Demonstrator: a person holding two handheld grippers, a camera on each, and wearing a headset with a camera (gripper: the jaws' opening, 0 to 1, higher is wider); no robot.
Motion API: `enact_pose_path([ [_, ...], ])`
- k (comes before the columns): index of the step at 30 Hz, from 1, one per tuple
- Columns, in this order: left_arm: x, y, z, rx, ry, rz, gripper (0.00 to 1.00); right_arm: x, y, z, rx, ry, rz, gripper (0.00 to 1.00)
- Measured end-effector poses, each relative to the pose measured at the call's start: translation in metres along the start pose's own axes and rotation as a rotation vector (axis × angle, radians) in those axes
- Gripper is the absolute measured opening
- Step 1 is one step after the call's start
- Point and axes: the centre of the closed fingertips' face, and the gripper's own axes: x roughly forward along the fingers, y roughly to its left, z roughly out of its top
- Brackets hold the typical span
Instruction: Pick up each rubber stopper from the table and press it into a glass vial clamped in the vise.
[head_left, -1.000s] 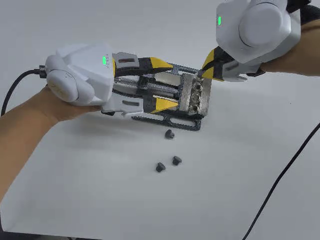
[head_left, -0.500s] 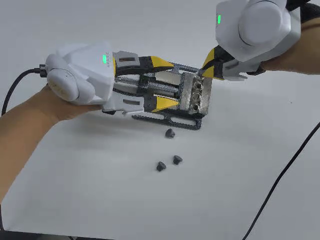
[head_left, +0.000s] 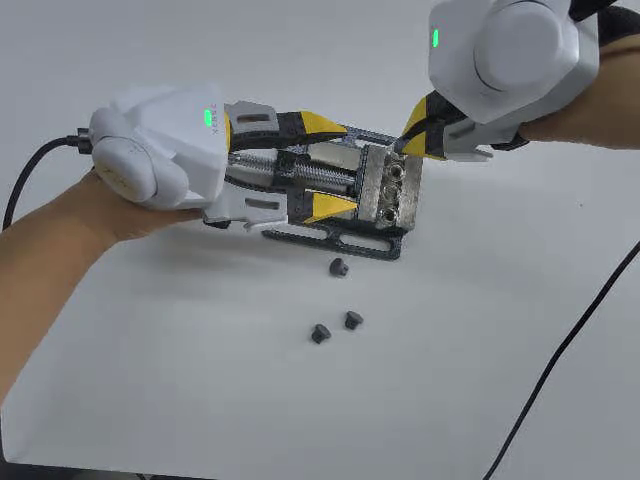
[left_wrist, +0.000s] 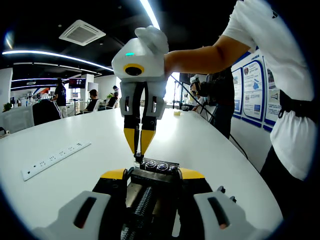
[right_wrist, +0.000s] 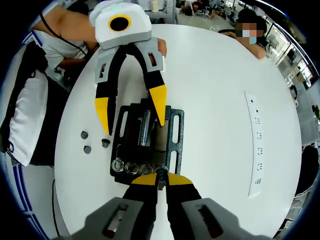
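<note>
Likely pushing first stopper (left_wrist: 138, 157) in, right claw (head_left: 402, 143) shut on it, left claw (head_left: 338, 166) open around vise (head_left: 340, 240); three nearer stoppers (head_left: 339, 267), three vials (right_wrist: 131, 166) left.

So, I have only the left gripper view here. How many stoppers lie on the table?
Observer: Three loose stoppers lie on the table, beside the vise base.
Operator: Are the other vials open?
Observer: In the right gripper view, the three vials next to the held stopper in the right gripper look unstoppered.
Operator: And my left gripper?
Observer: The left gripper is open; one yellow tip is outside the vise base, the other over it.
</note>
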Motion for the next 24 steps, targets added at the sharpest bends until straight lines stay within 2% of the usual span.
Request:
enact_pose_path([
  [10,0.0001,0.0007,0.0007,0.000,-0.004,0.002,0.37,-0.0002,0.0001,0.0007,-0.021,0.020,0.002,0.05],
  [24,0.0006,0.0003,0.0007,0.000,-0.002,0.002,0.37,0.0008,0.0004,-0.0006,-0.014,0.024,0.000,0.05],
])
